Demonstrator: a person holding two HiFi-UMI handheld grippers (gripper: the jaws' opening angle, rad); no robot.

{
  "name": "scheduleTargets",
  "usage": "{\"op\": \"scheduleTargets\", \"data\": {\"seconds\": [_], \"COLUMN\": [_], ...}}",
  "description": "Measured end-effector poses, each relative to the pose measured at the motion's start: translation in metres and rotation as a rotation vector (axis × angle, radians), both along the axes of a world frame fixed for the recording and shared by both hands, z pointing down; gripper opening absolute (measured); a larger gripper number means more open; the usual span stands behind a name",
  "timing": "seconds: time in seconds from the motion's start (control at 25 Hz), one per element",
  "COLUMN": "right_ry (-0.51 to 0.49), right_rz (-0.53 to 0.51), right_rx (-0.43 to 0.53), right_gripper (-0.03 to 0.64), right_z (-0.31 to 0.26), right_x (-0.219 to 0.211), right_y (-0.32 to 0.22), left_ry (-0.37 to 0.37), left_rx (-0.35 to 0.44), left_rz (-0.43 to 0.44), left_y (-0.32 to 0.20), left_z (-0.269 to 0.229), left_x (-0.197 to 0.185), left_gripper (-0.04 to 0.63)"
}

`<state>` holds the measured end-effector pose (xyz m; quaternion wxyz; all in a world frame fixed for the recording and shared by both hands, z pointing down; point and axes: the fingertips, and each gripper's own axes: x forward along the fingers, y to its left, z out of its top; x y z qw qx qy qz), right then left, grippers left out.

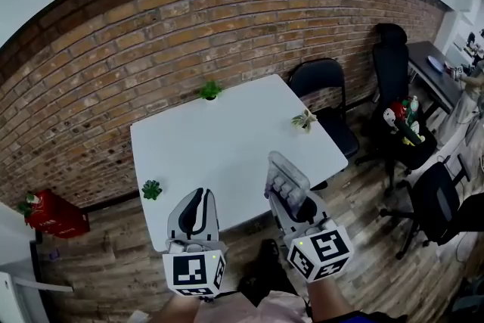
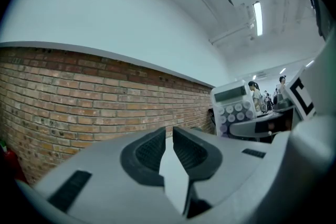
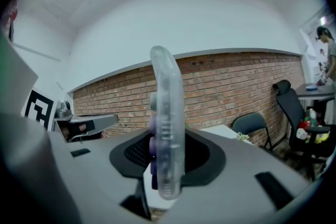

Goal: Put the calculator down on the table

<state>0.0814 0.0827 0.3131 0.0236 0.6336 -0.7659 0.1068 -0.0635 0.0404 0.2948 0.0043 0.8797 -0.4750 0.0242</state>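
Now: right tongs (image 3: 167, 152) pinching calculator (image 3: 167, 86) upright over table (image 1: 219, 140) edge; left tongs (image 2: 169, 147) pressed together, empty.

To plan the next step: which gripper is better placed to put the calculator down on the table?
Right. The right gripper grips the calculator over the table's near edge; the left gripper is empty, jaws together.

The centre of the white table (image 1: 227, 151) was left bare. Its edges were occupied by one plant (image 1: 210, 91) at top, a second plant (image 1: 304, 119) at right, a third plant (image 1: 152, 190) at lower left. A black chair (image 1: 321, 81) was set beyond the upper-right corner.
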Motion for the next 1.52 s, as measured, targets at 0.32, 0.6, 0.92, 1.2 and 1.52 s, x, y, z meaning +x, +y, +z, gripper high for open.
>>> {"op": "scheduleTargets", "data": {"seconds": [0.32,0.6,0.92,1.2,1.52], "right_ry": [-0.036,-0.055,-0.039,-0.001,0.015], "right_rz": [-0.063,-0.162,-0.278,-0.337,-0.337], "right_rx": [-0.032,-0.062,-0.029,-0.027,-0.116], "right_gripper": [0.13,0.132,0.13,0.13,0.13], "right_z": [0.023,0.034,0.013,0.006,0.039], "right_x": [0.035,0.061,0.057,0.025,-0.004], "right_y": [-0.088,-0.172,-0.239,-0.277,-0.31], "left_ry": [-0.067,-0.091,-0.087,-0.05,-0.048], "left_rx": [-0.035,-0.053,-0.017,-0.008,-0.054], "left_rz": [-0.059,-0.158,-0.279,-0.369,-0.348], "left_y": [-0.067,-0.139,-0.187,-0.217,-0.254], "left_z": [0.022,0.027,0.003,-0.002,0.02], "left_x": [0.031,0.056,0.054,0.014,-0.014], "left_gripper": [0.049,0.049,0.049,0.049,0.049]}}
